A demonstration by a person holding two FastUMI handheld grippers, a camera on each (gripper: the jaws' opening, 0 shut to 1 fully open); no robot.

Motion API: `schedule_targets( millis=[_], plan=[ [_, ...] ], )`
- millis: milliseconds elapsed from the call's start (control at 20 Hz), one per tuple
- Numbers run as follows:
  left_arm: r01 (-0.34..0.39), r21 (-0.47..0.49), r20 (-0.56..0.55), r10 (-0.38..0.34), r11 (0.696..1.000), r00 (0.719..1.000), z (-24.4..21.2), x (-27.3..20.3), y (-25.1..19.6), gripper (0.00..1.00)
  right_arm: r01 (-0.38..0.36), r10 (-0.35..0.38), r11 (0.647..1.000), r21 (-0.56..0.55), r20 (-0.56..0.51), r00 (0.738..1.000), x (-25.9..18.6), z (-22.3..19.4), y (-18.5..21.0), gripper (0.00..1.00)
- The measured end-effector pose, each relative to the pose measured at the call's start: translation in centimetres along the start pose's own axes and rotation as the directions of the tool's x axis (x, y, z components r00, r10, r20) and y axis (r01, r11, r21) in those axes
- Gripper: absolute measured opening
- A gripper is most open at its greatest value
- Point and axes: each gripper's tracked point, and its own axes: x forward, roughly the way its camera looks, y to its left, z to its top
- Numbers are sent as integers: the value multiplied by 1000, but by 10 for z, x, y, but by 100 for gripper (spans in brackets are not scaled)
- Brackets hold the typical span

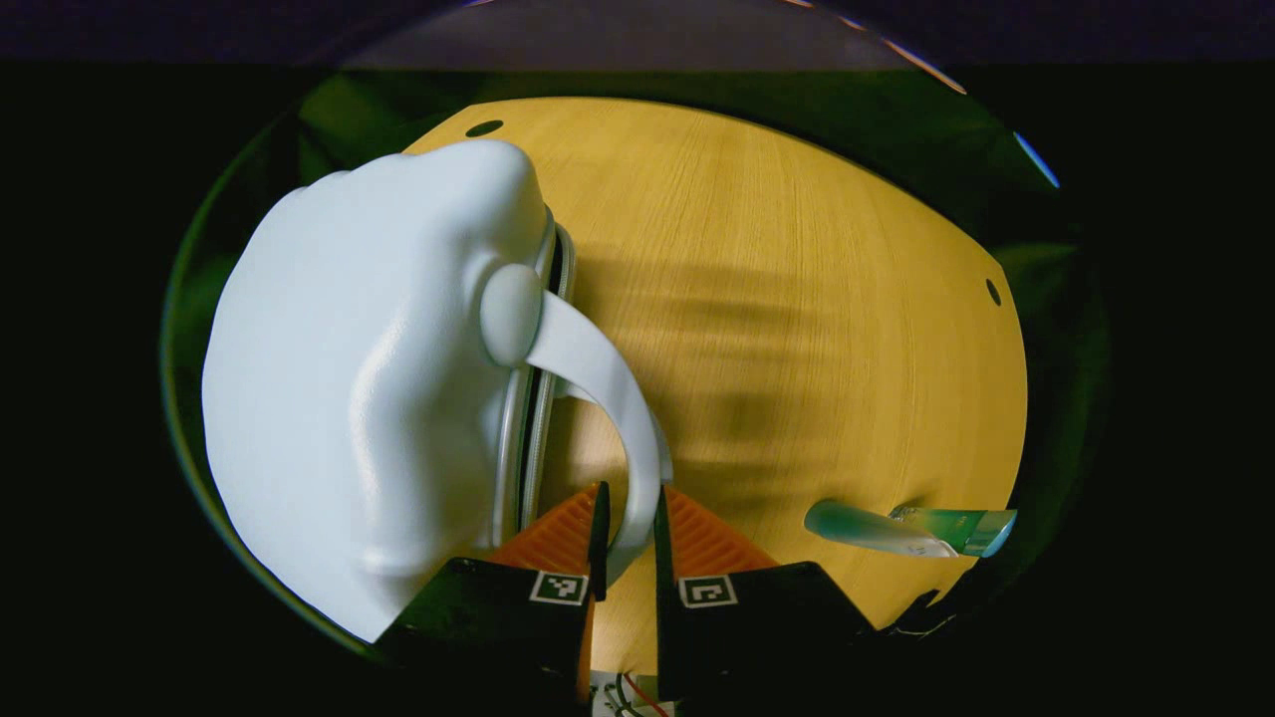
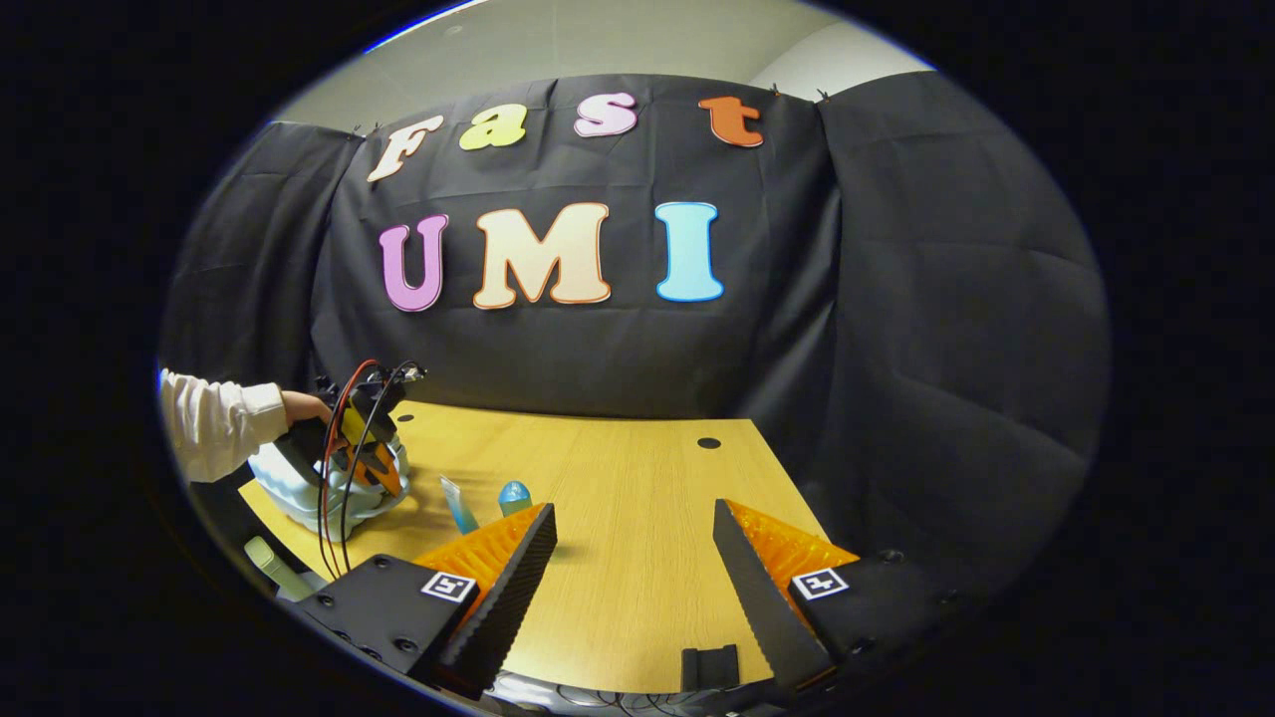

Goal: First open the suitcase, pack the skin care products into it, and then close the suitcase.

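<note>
A small white hard-shell suitcase (image 1: 359, 378) lies on the wooden table (image 1: 797, 299), its zip seam facing right and showing a narrow dark gap. Its white handle (image 1: 598, 368) arches toward me, and my left gripper (image 1: 631, 495) is shut on the handle's near end. A pale teal tube (image 1: 862, 528) and a second teal product (image 1: 961, 526) lie at the lower right. In the right gripper view, my right gripper (image 2: 637, 583) hovers open and empty over the table's near edge. Farther left there, the tube (image 2: 460, 506) and a blue-capped product (image 2: 514, 495) sit beside the suitcase (image 2: 289, 488).
A hand in a white sleeve (image 2: 214, 423) holds the left gripper (image 2: 364, 453) over the suitcase. A pale oblong item (image 2: 271, 566) lies at the table's near left edge. Round holes (image 2: 708, 442) mark the tabletop. Black cloth walls stand behind the table.
</note>
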Motion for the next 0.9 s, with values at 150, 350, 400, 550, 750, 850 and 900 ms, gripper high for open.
schedule_targets(
  millis=[150, 350, 400, 550, 750, 850, 900],
  plan=[
    [-9, 35, 16, 8, 999, 1000, 1, -2, -3, 11, -21, 21, 1000, 13, -24, 999, 7, -11, -3, 99],
    [-12, 68, 56, 8, 998, 998, 7, -13, -7, 3, -44, 45, 999, 19, -26, 999, 16, -10, 0, 99],
    [-16, 72, 67, 11, 997, 998, 9, -16, -8, 4, -47, 47, 999, 14, -25, 999, 19, -8, 1, 99],
    [31, 59, 94, -36, 998, 995, 12, -29, -16, 4, -68, 68, 998, 17, -16, 998, 30, -3, 12, 99],
    [143, 22, 149, -144, 990, 978, 24, -55, -21, 4, -88, 88, 996, 16, 15, 996, 43, 7, 38, 99],
    [218, 14, 198, -216, 976, 956, 32, -72, -25, 4, -85, 85, 996, 10, 27, 996, 48, 10, 52, 99],
    [256, 9, 221, -251, 967, 942, 36, -84, -26, 4, -81, 81, 997, 12, 29, 996, 51, 10, 61, 99]
  ],
)
